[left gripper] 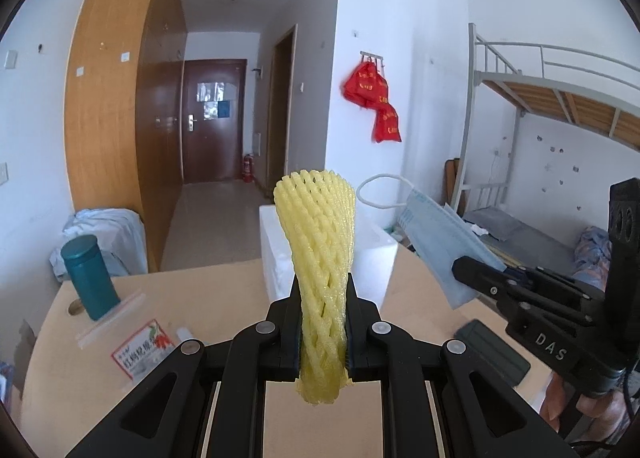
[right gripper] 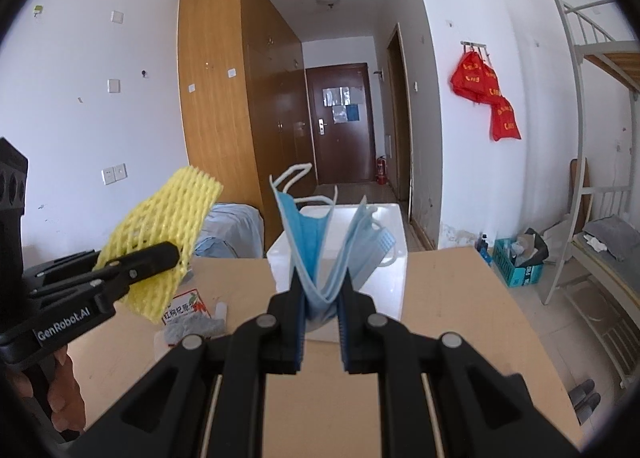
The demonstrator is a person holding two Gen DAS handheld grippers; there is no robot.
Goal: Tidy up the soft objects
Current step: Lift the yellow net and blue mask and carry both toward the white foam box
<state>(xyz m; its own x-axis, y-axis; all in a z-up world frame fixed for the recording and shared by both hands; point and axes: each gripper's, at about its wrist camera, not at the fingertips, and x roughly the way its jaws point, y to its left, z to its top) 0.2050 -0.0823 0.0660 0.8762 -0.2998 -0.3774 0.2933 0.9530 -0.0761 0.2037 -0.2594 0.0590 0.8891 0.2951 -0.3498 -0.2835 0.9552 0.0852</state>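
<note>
Two grips: left gripper pinches the yellow foam net; right gripper clamps the blue mask.
Box: white foam box at twelve o'clock on the table.
Advice: carry both over the rim before letting go.

Soft daylight is filling the room evenly in both views, and the white walls are reflecting it, so little is falling into deep shade. The far hallway door is sitting in dimmer light, with a pale sheen showing on its papers. Only faint shadows are lying on the tan table. Fisheye distortion is bending the wardrobe and the bed frame into curves, and a black rim is darkening every corner. The close black arms at the bottom are looking slightly soft, as is the grey cloth, while the middle distance is staying sharp.
</note>
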